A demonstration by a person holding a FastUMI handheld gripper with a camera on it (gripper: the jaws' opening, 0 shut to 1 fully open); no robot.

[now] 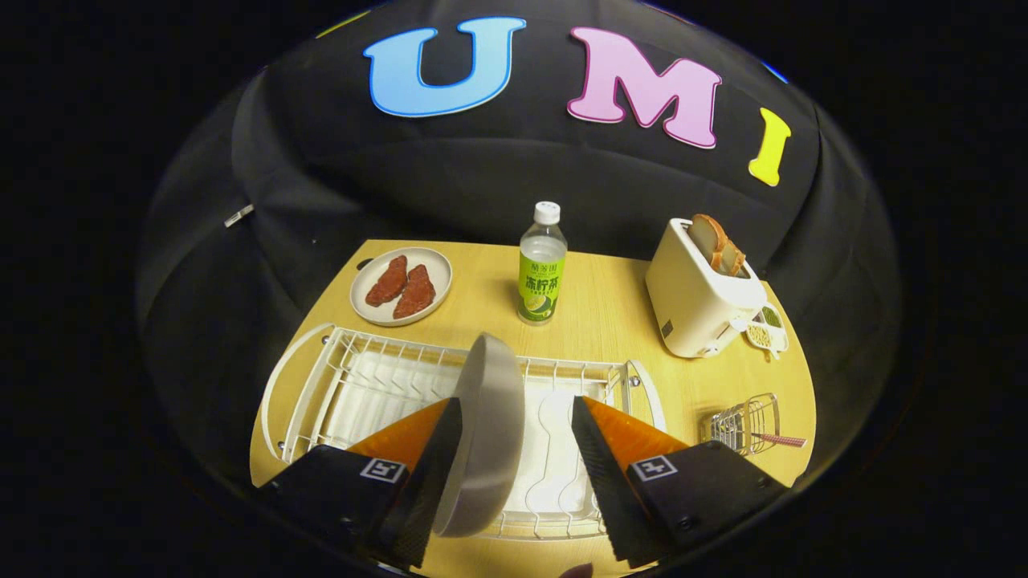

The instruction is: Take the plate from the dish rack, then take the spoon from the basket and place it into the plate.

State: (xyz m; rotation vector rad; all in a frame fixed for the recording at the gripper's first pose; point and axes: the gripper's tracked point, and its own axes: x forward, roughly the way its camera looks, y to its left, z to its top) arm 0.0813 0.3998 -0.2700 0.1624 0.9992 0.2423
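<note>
A grey plate (486,433) stands on edge in the white wire dish rack (321,357), tilted slightly. My gripper (518,401) is open around it. The left finger (418,437) lies against the plate's back, while the right finger (618,437) stands apart from its face with a clear gap. To the right of the rack sits a small wire basket (743,419) on the wooden table (610,309). The spoon (777,439) lies in it, its red patterned handle sticking out to the right.
Beyond the rack stand a plate of red meat pieces (401,285), a green-labelled bottle (542,269) and a white toaster (695,297) holding bread (717,239). A small dish (768,327) sits beside the toaster.
</note>
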